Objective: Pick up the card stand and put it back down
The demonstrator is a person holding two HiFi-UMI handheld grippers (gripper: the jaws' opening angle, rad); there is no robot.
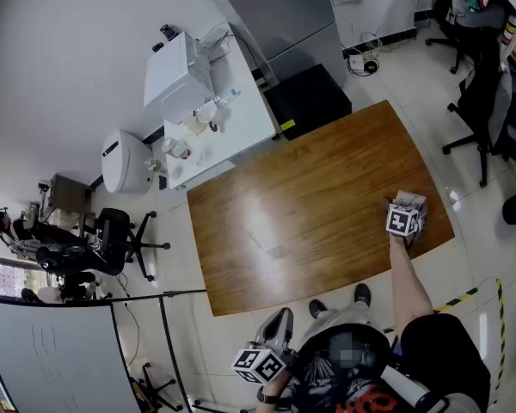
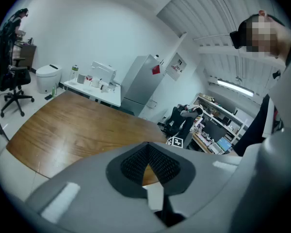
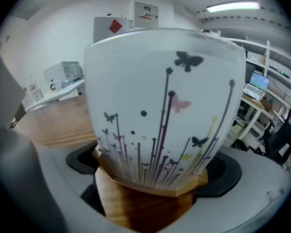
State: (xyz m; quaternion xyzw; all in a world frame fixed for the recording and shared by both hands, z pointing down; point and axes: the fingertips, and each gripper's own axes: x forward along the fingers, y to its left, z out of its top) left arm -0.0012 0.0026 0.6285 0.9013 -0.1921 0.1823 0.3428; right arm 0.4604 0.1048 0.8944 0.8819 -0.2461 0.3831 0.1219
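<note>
The card stand (image 1: pixel 412 199) is a wooden base holding a white card printed with butterflies and stems, and it stands near the right front edge of the brown table (image 1: pixel 301 213). In the right gripper view the card stand (image 3: pixel 165 101) fills the picture. Its wooden base sits between the two wide-spread jaws of my right gripper (image 3: pixel 153 181). The right gripper (image 1: pixel 408 206) is open around it; I see no pad pressing on the wood. My left gripper (image 1: pixel 278 323) hangs low by the person's body, off the table's front edge. The left gripper (image 2: pixel 148 165) is shut and empty.
A white bench (image 1: pixel 241 123) with bottles and a machine stands behind the table, with a black box (image 1: pixel 308 100) beside it. Office chairs (image 1: pixel 490 101) are at the right and a black chair (image 1: pixel 112 235) at the left. A whiteboard (image 1: pixel 52 351) leans at the lower left.
</note>
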